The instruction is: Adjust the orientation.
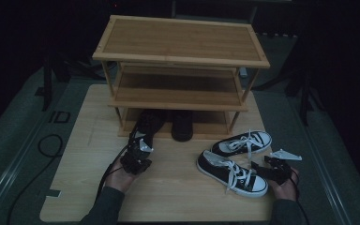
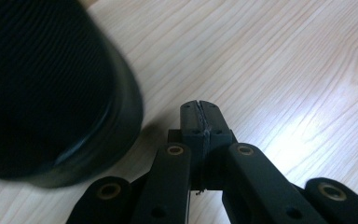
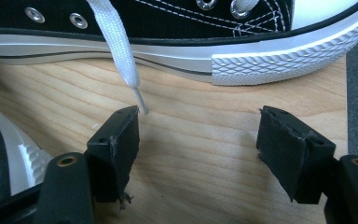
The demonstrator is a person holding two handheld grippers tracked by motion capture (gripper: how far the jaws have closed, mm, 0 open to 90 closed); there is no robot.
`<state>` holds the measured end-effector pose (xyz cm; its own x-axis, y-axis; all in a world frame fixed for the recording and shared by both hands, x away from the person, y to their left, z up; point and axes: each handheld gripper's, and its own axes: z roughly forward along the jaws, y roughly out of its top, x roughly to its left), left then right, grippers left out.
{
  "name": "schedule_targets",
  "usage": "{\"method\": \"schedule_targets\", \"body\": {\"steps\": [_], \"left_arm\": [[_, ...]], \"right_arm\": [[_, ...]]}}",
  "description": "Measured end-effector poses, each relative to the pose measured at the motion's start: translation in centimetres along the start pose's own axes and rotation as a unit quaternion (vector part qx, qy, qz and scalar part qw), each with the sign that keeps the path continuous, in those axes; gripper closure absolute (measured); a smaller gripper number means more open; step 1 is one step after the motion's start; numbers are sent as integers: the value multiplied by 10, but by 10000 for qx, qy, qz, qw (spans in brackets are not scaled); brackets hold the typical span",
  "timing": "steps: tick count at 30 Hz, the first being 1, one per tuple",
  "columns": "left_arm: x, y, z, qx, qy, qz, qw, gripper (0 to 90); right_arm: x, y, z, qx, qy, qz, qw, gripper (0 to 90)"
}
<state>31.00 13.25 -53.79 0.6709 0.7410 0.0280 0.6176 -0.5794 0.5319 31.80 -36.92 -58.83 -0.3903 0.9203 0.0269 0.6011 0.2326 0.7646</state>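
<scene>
My left gripper (image 1: 139, 140) is shut with nothing between its pads (image 2: 200, 109), held low over the wooden table (image 1: 168, 192). Just left of its tips lies a black shoe (image 2: 46, 93), the left one (image 1: 147, 124) of a dark pair; the other (image 1: 182, 125) stands beside it at the rack's bottom shelf. My right gripper (image 1: 266, 164) is open (image 3: 198, 140) over bare wood, holding nothing. A black-and-white sneaker (image 1: 243, 143) lies across in front of it (image 3: 168, 18), its lace tip (image 3: 140, 105) by one pad. The second sneaker (image 1: 229, 172) is close beside it (image 3: 9, 149).
A three-shelf bamboo rack (image 1: 178, 40) stands at the back of the table; its top and middle shelves are bare. Grey floor matting surrounds the table, with a black cable loop (image 1: 47, 145) to the left. Open wood lies between the two hands.
</scene>
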Motion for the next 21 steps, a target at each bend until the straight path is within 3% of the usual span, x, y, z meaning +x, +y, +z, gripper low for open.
{"method": "schedule_targets", "body": {"steps": [12, 17, 21], "left_arm": [[15, -25, -5, 71, 80, -307, 9995, 900], [25, -32, -5, 162, 257, -478, 9984, 900], [34, -36, -4, 103, 300, -682, 9972, 900]], "right_arm": [[0, 0, 0, -1, -3, 9, 10000, 297], [0, 0, 0, 0, -4, 10, 10000, 296], [0, 0, 0, 0, -4, 11, 10000, 297]]}}
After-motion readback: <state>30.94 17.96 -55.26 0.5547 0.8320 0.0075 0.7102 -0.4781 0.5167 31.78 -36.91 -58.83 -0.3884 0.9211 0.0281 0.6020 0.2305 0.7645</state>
